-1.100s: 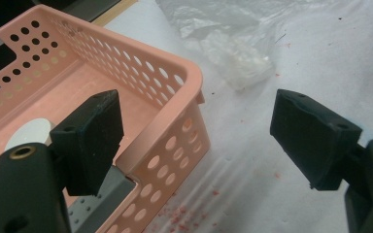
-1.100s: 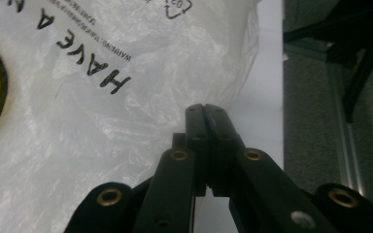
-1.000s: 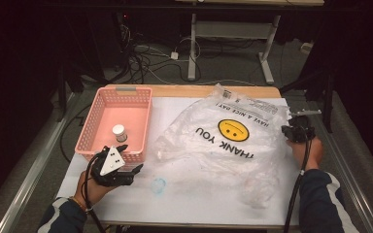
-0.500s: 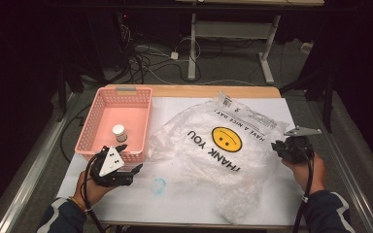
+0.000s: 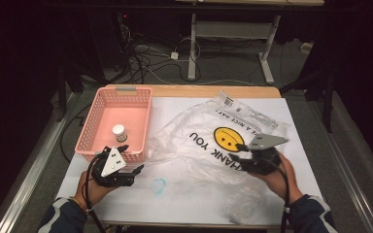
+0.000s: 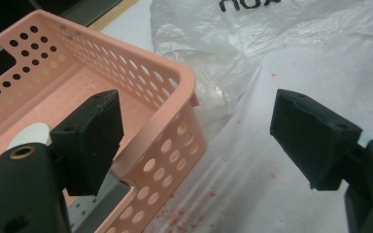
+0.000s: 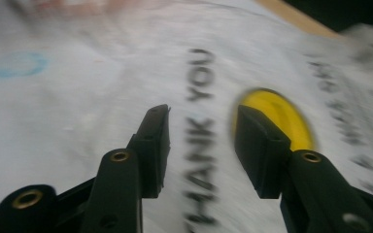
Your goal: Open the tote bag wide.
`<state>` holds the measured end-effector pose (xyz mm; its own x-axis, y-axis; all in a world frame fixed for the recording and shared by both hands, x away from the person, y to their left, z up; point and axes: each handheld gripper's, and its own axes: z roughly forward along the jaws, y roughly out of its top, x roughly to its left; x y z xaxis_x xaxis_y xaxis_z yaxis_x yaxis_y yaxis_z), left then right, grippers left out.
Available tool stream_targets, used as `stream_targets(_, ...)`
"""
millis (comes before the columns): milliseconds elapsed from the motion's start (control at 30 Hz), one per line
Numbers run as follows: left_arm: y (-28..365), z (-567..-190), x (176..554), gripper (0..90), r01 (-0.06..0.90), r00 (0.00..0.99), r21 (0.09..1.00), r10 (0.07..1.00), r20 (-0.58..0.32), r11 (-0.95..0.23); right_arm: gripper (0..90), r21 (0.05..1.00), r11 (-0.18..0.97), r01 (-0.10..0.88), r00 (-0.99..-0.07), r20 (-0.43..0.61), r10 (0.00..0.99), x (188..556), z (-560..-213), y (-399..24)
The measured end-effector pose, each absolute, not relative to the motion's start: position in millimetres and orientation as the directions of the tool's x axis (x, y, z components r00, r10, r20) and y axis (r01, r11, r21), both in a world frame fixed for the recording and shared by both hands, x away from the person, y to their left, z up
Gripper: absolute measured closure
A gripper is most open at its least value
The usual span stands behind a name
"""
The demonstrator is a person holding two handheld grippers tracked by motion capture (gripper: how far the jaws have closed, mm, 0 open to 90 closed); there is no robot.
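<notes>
- Right gripper sits over the plastic bag, near the "THANK YOU" print and the yellow smiley. Its jaws have just been opening and now stand partly apart; nothing is pinched between them, the bag film lies below.
- The right gripper view is blurred; the print and smiley lie past the jaw tips.
- The bag lies flat and crumpled across the middle and right of the white table cover, its left edge just beside the pink basket.
- Left gripper rests at the near corner of the basket, jaws wide, empty.
- In the left gripper view the basket corner lies between the jaws, not gripped.
- A small white-capped bottle stands in the basket.
- A faint blue ring mark sits on the cover between the hands.
</notes>
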<state>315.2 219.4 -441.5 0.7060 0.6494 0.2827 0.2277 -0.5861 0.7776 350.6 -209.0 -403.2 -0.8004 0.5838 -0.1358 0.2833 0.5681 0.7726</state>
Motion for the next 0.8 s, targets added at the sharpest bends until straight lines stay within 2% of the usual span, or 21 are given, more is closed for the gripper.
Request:
stream_targets(67, 219.0, -441.9, 315.2, 19.2, 0.227, 0.707, 0.776, 0.647, 0.284, -0.588, 53.1, 0.736, 0.623, 0.266, -0.842, -0.138, 0.522, 349.3, -412.6, -178.9)
stream_targets(100, 218.9, -442.1, 315.3, 19.2, 0.227, 0.707, 0.775, 0.647, 0.285, -0.59, 53.1, 0.736, 0.623, 0.266, -0.842, -0.138, 0.522, 349.3, -412.6, -178.9)
stream_targets(133, 218.9, -442.3, 315.5, 19.3, 0.23, 0.706, 0.776, 0.649, 0.282, -0.587, 52.5, 0.714, 0.66, 0.234, -0.879, -0.134, 0.457, 351.3, -422.7, -158.8)
stream_targets(233, 218.1, -443.0, 315.8, 19.3, 0.232, 0.708, 0.772, 0.647, 0.283, -0.591, 48.7, 0.684, 0.689, 0.24, -0.9, -0.11, 0.422, 358.8, -436.6, -138.7)
stream_targets(400, 218.4, -443.3, 316.0, 19.2, 0.232, 0.71, 0.773, 0.646, 0.28, -0.59, 46.9, 0.646, 0.721, 0.251, -0.911, -0.095, 0.402, 368.4, -451.2, -122.4)
stream_targets(433, 218.4, -443.5, 316.0, 19.3, 0.232, 0.711, 0.773, 0.646, 0.279, -0.59, 50.4, 0.611, 0.741, 0.277, -0.908, -0.086, 0.41, 374.5, -460.7, -117.4)
stream_targets(533, 218.3, -443.9, 315.8, 19.3, 0.232, 0.712, 0.773, 0.644, 0.279, -0.591, 52.3, 0.594, 0.747, 0.3, -0.904, -0.071, 0.42, 379.9, -467.6, -116.4)
stream_targets(567, 218.3, -444.0, 315.7, 19.2, 0.231, 0.713, 0.773, 0.644, 0.279, -0.591, 63.5, 0.612, 0.723, 0.321, -0.899, -0.043, 0.436, 383.5, -468.2, -119.1)
stream_targets(700, 217.8, -444.1, 315.8, 19.3, 0.232, 0.713, 0.77, 0.642, 0.282, -0.595, 82.6, 0.605, 0.714, 0.353, -0.879, -0.045, 0.474, 386.1, -466.7, -122.2)
stream_targets(733, 217.6, -444.1, 315.8, 19.2, 0.232, 0.713, 0.769, 0.641, 0.283, -0.596, 82.6, 0.605, 0.713, 0.355, -0.878, -0.047, 0.477, 386.3, -466.7, -122.6)
stream_targets(800, 217.0, -444.2, 316.0, 19.2, 0.231, 0.712, 0.77, 0.643, 0.283, -0.595, 88.9, 0.602, 0.712, 0.36, -0.872, -0.054, 0.487, 386.9, -466.1, -123.4)
